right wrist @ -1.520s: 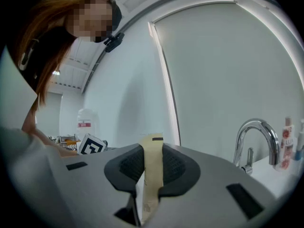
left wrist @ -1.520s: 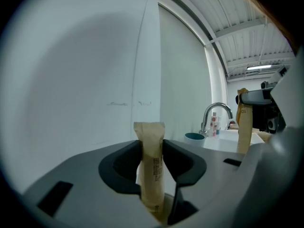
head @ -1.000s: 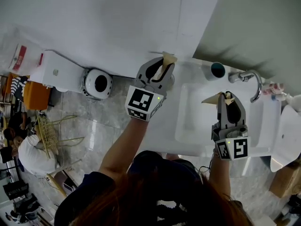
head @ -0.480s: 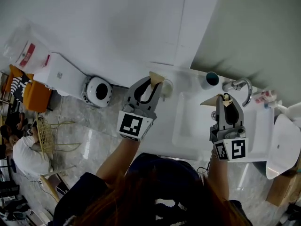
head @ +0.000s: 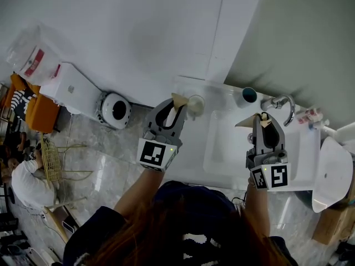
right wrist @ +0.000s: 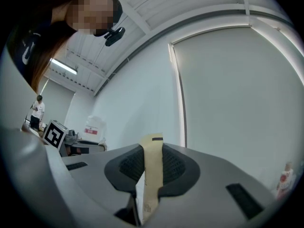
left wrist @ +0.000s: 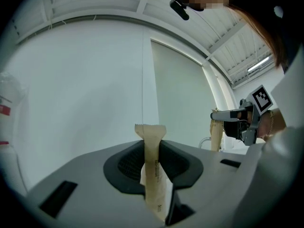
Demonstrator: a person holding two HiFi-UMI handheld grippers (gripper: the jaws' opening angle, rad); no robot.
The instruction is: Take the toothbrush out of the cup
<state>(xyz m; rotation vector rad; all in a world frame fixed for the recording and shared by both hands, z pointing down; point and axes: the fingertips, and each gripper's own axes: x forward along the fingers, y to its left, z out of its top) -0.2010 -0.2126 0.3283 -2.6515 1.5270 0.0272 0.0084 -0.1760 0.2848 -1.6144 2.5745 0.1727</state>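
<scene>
The white rectangular ceramic washbasin [head: 222,148] lies between my hands; my left gripper [head: 178,107] hangs over its left edge, clenched on a tan paper strip with a serrated end [left wrist: 152,160]; my right gripper [head: 262,121] hovers above its bowl, clamped on a second tan paper strip [right wrist: 151,170]; a round cup with a teal mouth [head: 248,96] stands at its back rim; a pale round cup [head: 195,105] sits by its back left corner. I see no bare toothbrush; whether either strip wraps it I cannot tell. My worry: thin paper could tear or slide from the pads if my hands pull apart, dropping its contents into the basin.
</scene>
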